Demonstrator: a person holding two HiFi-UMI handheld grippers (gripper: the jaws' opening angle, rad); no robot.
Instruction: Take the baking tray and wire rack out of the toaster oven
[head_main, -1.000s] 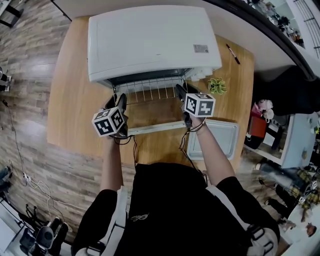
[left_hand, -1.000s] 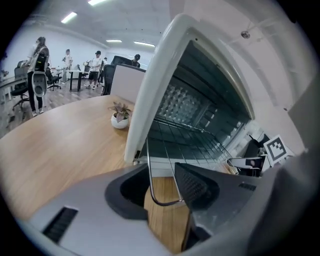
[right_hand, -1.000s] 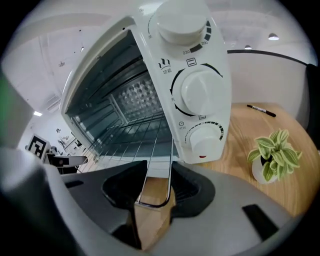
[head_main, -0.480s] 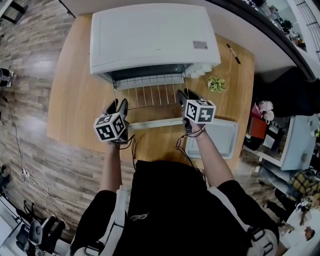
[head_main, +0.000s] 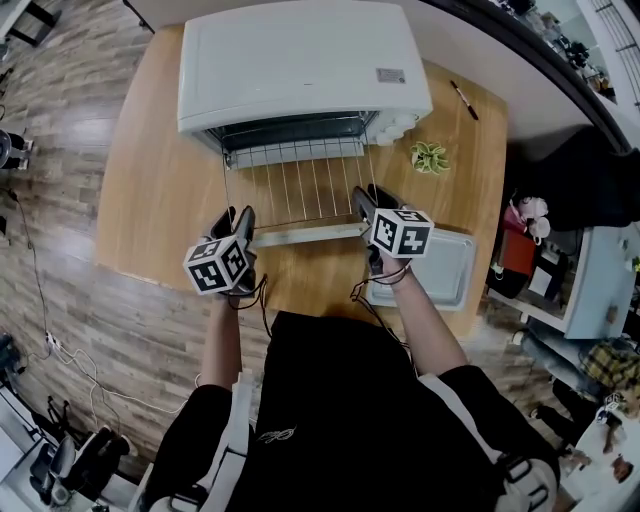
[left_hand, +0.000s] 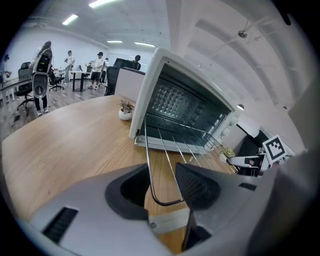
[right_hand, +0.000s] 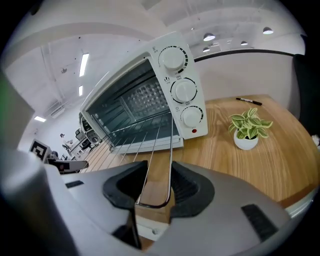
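The wire rack hangs level in front of the white toaster oven, with its far edge at the oven's mouth. My left gripper is shut on the rack's near left corner, the bent wire lying between the two pads. At the near right corner my right gripper is shut on the rack in the same way. The pale baking tray lies flat on the table, just right of my right hand. The oven door lies folded down under the rack.
A small potted plant stands right of the oven, and a pen lies behind it. The oven's three knobs face me. The wooden table ends close on the left and near side, and people stand far off in the left gripper view.
Both grippers have drawn back toward me with the rack, which has slid further out of the oven. Much more of its wires now shows in front of the opening.
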